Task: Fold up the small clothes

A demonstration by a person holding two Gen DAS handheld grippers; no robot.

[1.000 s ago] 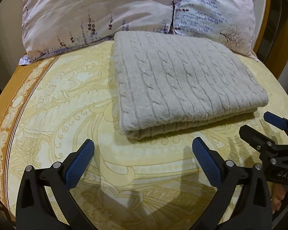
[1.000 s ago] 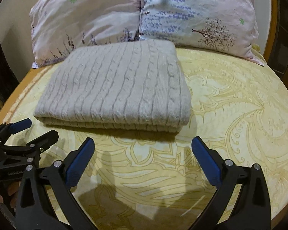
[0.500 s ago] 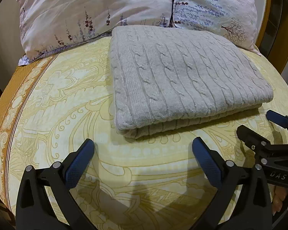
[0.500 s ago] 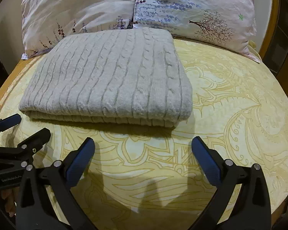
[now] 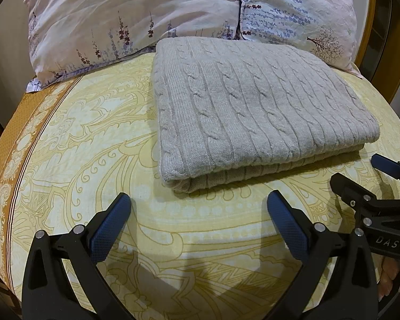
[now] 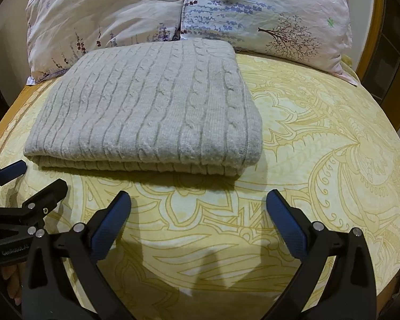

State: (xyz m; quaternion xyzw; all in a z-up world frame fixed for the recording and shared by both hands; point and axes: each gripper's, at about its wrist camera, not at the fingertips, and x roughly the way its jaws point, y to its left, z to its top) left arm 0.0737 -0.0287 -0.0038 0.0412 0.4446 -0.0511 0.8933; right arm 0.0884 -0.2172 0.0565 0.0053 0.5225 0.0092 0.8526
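A grey cable-knit sweater lies folded in a neat rectangle on the yellow patterned bed sheet; it also shows in the right wrist view. My left gripper is open and empty, just short of the sweater's near left corner. My right gripper is open and empty, just short of the near right corner. Each gripper shows at the edge of the other's view, the right one and the left one, both open.
Two floral pillows lie behind the sweater at the head of the bed. An orange border runs along the sheet's left edge. A wooden bed frame rises at the right.
Both grippers have moved slightly closer to the sweater and then eased back; the sweater itself has not moved. Both stay open.
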